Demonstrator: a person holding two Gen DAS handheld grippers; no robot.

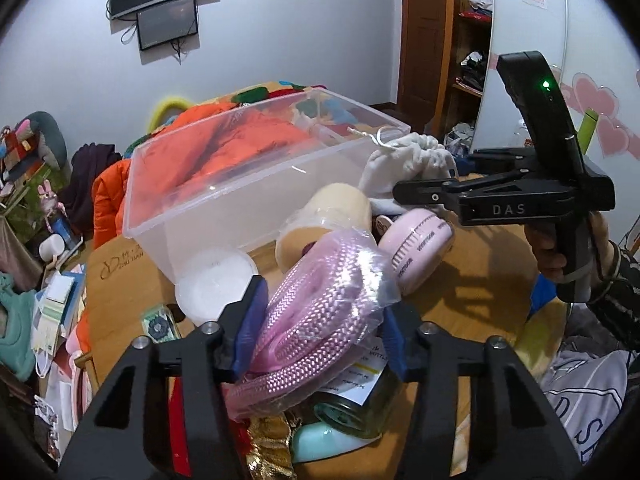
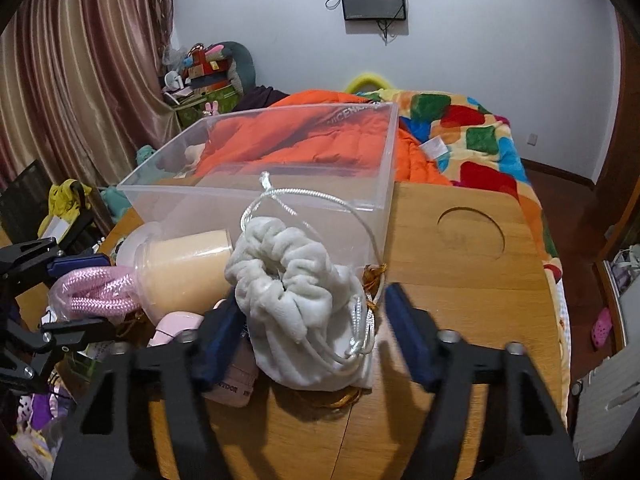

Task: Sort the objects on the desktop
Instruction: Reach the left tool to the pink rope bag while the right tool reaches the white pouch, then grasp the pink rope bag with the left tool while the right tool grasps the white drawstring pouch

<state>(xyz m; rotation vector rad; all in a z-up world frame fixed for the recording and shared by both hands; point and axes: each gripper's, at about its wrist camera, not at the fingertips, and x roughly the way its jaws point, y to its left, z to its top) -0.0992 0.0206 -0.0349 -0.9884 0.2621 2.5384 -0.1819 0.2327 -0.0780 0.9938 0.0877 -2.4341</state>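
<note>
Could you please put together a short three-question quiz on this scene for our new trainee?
1. True or false: the clear plastic bin already holds the white drawstring pouch.
2. What lies between the fingers of the left gripper? A) the bagged pink rope B) a glass jar C) the pink fan
3. Fill in: the right gripper straddles the white ____.

Key: 1 false, the pouch lies on the wooden table in front of the bin; 2 A; 3 drawstring pouch.

On the wooden table [image 2: 472, 304] stood one clear plastic bin [image 1: 240, 184], one white drawstring pouch [image 2: 304, 304], one bagged pink rope [image 1: 316, 300], one cream cup [image 2: 188, 272], one pink fan [image 1: 416, 248] and one glass jar [image 1: 356, 404].
</note>
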